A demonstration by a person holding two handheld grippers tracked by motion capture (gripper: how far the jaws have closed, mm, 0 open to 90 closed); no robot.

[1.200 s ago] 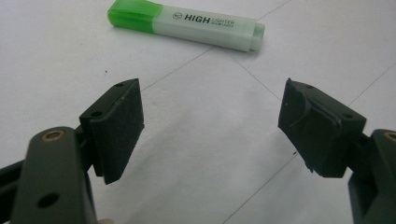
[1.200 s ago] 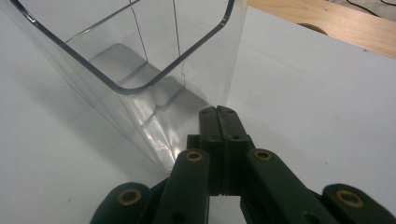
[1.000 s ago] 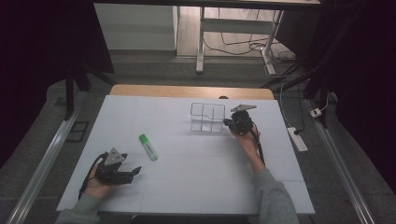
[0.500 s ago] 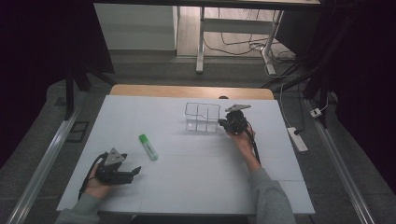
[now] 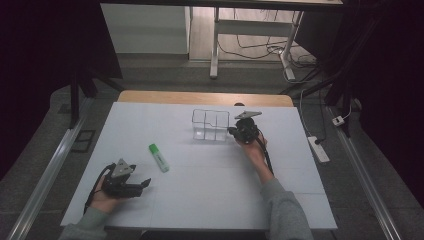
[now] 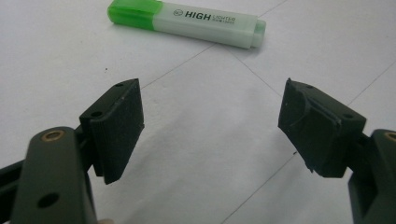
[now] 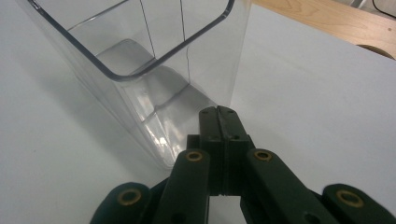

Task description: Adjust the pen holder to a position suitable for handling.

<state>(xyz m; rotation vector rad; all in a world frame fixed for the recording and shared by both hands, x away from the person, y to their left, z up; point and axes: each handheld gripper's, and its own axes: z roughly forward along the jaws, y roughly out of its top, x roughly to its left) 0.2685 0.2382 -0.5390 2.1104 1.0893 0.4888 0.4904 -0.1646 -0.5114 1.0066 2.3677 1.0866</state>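
Clear plastic organizer [image 5: 210, 124] beside closed right tool [image 7: 219, 116]; one green highlighter [image 6: 186, 22] beyond wide-open left tool [image 6: 210, 126]

The white table [image 5: 210, 190] is mostly bare, so a hand could pass freely across its near half and its whole left side. Two things stand in the way. A green highlighter [image 5: 158, 157] lies flat left of centre, just ahead of the left gripper [image 6: 210, 126], whose jaws stand wide apart with bare table between them. A clear plastic box [image 5: 210, 125] (divided into compartments) stands toward the far edge, and the right gripper [image 7: 218, 114], jaws pressed together, touches its right wall. Between highlighter and box the surface lies bare.
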